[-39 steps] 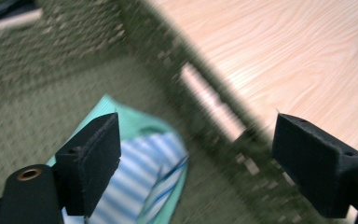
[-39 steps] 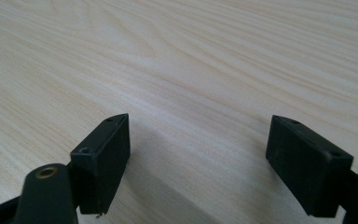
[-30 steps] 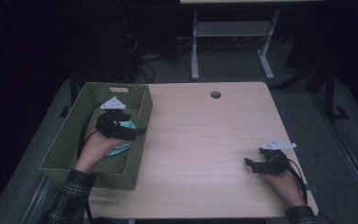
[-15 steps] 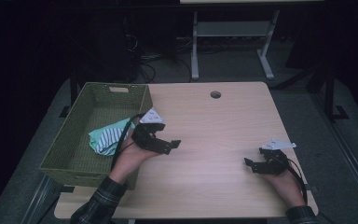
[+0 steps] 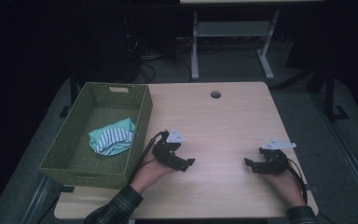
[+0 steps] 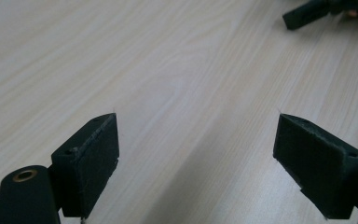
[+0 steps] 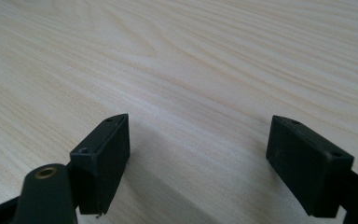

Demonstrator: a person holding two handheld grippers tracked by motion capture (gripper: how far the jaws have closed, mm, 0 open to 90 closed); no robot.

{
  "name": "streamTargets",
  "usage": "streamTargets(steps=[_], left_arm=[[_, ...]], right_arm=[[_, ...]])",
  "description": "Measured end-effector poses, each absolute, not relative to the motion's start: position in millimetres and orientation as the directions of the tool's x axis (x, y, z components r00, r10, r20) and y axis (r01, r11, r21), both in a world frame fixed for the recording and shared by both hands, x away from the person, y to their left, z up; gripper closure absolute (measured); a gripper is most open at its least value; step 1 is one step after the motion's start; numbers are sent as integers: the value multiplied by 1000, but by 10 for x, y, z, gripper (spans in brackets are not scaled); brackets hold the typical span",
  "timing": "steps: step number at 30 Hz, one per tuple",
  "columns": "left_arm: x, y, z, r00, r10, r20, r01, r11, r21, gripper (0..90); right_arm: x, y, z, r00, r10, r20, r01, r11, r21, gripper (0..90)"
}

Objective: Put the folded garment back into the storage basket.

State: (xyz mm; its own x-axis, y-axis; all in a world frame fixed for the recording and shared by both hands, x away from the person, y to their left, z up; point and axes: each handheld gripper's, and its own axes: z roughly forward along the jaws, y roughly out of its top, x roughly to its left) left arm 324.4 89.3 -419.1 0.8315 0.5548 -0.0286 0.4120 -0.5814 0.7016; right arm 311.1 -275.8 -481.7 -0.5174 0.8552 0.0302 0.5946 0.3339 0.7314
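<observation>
The striped cloth (image 5: 113,139), teal with white and dark bands, lies crumpled inside the green woven basket (image 5: 70,150), toward the wall nearest the middle of the worktop (image 5: 223,126). The basket stands at the worktop's nine o'clock edge, partly overhanging it.

The left hand-held gripper (image 5: 186,163) rests low on the bare wood just beside the basket's three o'clock wall, at about seven o'clock of the worktop's centre, pointing toward three o'clock. It touches neither basket nor cloth. In the left gripper view its jaws stand wide apart with nothing but wood grain between them, and a tip of the other gripper shows at the upper right corner.

The right hand-held gripper (image 5: 250,164) sits at about five o'clock of the worktop's centre, pointing toward nine o'clock, so the two face each other, well apart. The right gripper view shows its jaws spread just as wide over bare wood, holding nothing.

A round cable hole (image 5: 215,94) lies at the worktop's twelve o'clock edge.
</observation>
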Motion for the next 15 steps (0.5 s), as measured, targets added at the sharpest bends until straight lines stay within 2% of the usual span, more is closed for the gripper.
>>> streamTargets(steps=[15], left_arm=[[3267,795,-4600,834,552,-1,432,-651,624,136]], right_arm=[[3112,-2758,-4818,-520,854,28,591,337,733,213]])
